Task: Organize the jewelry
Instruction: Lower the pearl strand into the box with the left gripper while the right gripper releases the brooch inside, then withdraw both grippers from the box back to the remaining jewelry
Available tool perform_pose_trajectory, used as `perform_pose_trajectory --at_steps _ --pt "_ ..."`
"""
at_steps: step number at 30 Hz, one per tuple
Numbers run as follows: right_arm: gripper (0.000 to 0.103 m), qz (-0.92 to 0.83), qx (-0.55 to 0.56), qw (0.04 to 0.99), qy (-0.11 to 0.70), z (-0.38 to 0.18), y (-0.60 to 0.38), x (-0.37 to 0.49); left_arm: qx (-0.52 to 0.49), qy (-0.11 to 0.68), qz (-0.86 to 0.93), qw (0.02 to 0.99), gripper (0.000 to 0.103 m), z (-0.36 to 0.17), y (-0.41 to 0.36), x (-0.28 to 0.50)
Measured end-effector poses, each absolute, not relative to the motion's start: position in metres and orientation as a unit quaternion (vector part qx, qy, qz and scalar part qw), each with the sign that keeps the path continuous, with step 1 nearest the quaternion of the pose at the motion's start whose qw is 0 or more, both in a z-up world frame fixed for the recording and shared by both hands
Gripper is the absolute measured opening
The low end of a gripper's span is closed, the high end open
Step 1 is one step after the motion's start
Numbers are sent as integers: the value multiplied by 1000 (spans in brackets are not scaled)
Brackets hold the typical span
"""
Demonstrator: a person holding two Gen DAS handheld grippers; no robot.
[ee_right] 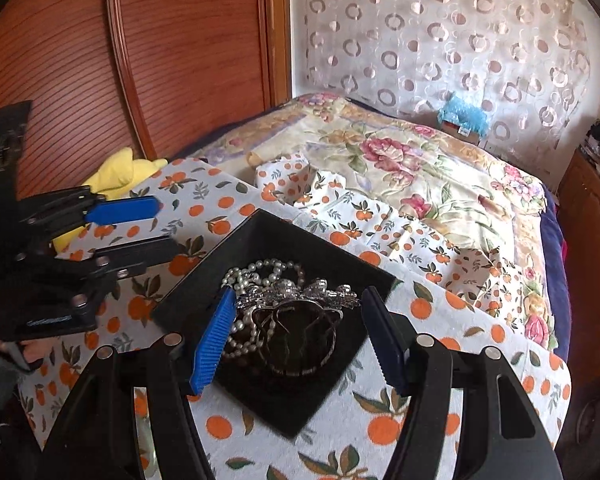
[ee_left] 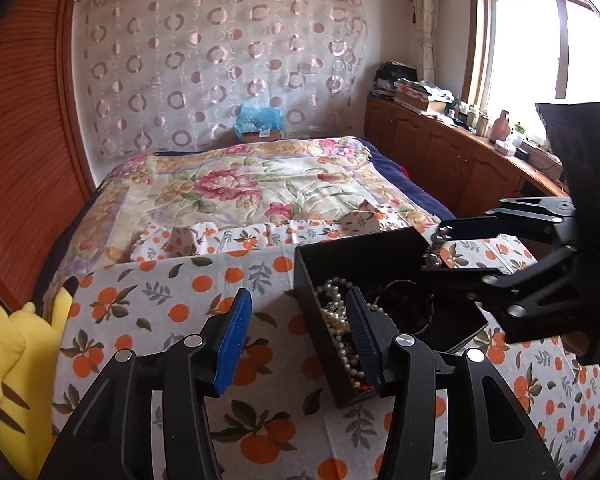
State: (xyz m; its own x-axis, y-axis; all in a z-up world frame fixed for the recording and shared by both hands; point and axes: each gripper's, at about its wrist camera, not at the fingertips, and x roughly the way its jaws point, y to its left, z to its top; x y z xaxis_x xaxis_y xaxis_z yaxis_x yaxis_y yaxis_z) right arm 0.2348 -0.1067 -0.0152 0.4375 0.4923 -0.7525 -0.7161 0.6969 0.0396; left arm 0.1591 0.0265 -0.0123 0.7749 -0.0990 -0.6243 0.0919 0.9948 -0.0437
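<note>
1. Left tool (ee_left: 296, 296) right up front: blue pads spread about halfway, nothing between them, hovering over the orange-print cloth (ee_left: 172, 304) on the bench, at the near-left corner of the black box (ee_left: 360, 248).
2. Right tool (ee_right: 300, 294) is over that same box, jaws wide, and a silver rhinestone piece (ee_right: 296, 298) stretches across from one fingertip to the other (looks pinched at its ends, clear of the box floor).
3. From the left wrist view, that sparkly piece sits between the right tool's tips above the far right corner of the box, with the cloth showing behind it.
4. Inside the box: a pearl necklace (ee_right: 260, 270) heaped on the left side, a dark bangle (ee_right: 300, 340) towards the right. Whether the bangle touches the silver piece, I cannot tell.
5. The box stands open-topped and flat on the cloth, turned corner-on to the right wrist camera.
6. Off the bench's left edge, a yellow plush toy (ee_left: 16, 360) pokes up.
7. Beyond the bench, a bed with a floral quilt (ee_left: 240, 184), and more orange-print cloth bunched at its foot.
</note>
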Motion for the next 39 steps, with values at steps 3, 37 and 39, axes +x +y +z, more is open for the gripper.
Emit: perform_pose_trajectory --at_steps 3,37,39 --pt "67 362 -150 831 394 -21 -97 242 -3 331 -47 943 47 -13 29 157" --pt "78 347 -72 877 326 -12 -158 154 5 337 -67 939 77 -38 3 88" --pt "78 345 -74 876 329 -16 -161 145 6 340 -71 938 77 -41 0 80"
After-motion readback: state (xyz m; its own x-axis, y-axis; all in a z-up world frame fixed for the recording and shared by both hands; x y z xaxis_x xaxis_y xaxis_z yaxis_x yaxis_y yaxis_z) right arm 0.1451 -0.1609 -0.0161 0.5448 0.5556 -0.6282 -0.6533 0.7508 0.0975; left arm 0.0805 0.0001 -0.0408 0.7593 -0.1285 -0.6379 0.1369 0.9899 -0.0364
